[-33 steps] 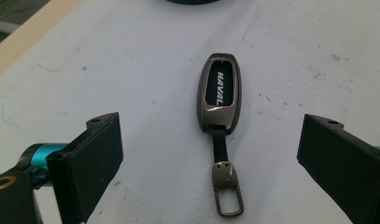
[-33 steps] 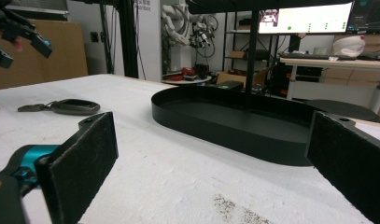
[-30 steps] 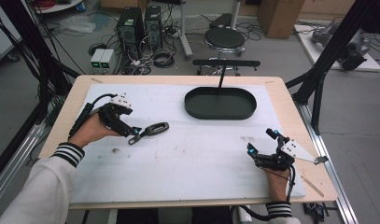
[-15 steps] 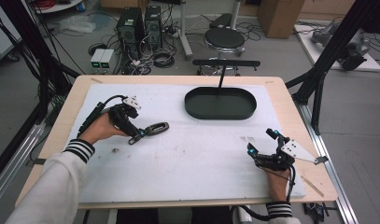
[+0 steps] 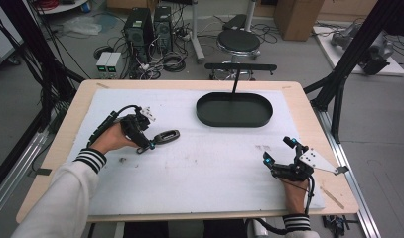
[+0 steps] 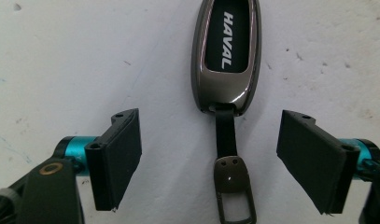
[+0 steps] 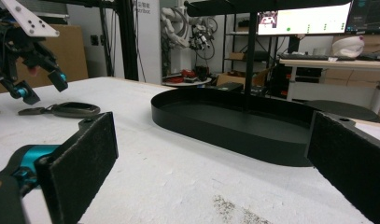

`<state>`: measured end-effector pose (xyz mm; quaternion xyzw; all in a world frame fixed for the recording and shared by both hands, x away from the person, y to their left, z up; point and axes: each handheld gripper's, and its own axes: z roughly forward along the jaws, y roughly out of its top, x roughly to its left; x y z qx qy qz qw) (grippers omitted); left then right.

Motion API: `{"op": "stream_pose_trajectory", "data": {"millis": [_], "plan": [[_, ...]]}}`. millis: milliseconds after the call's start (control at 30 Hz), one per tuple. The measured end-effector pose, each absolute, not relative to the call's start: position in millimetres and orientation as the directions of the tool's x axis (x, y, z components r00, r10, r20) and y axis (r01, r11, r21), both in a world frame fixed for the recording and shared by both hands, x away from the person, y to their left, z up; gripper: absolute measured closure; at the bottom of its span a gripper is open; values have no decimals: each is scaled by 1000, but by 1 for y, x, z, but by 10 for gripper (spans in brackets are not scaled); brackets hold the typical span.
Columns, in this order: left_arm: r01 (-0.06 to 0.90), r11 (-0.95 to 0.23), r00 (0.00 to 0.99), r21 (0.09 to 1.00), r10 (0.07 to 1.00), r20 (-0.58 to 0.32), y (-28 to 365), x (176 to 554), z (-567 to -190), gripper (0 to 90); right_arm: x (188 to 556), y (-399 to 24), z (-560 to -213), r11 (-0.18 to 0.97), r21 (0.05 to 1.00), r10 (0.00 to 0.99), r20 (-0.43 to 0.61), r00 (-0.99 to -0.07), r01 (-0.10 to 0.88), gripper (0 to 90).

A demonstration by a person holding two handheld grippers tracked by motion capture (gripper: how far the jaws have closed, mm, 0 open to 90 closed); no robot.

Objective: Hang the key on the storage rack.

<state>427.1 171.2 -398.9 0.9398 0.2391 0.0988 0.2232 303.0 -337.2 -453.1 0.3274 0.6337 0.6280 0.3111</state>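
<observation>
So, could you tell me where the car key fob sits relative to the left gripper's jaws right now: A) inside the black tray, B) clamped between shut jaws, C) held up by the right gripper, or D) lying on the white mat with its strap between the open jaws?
D: in the left gripper view the key fob lies flat on the white mat, its strap between the left gripper's open, untouching jaws.

1 key fob (image 6: pixel 226 51), 1 tray (image 5: pixel 234 109), 2 hand-held grippers: left (image 6: pixel 220 163), right (image 7: pixel 211 168).
</observation>
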Motion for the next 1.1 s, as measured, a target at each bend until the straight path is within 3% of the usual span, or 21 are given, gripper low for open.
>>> {"op": "stream_pose_trajectory", "data": {"millis": [433, 1100], "plan": [[409, -806, 871, 428, 485, 81, 167, 428, -406, 346, 303, -338, -453, -4, 1000, 806, 18, -592, 25, 14], [399, -833, 882, 383, 462, 86, 163, 427, -407, 602, 303, -338, -453, -8, 1000, 807, 24, -591, 29, 14]]}}
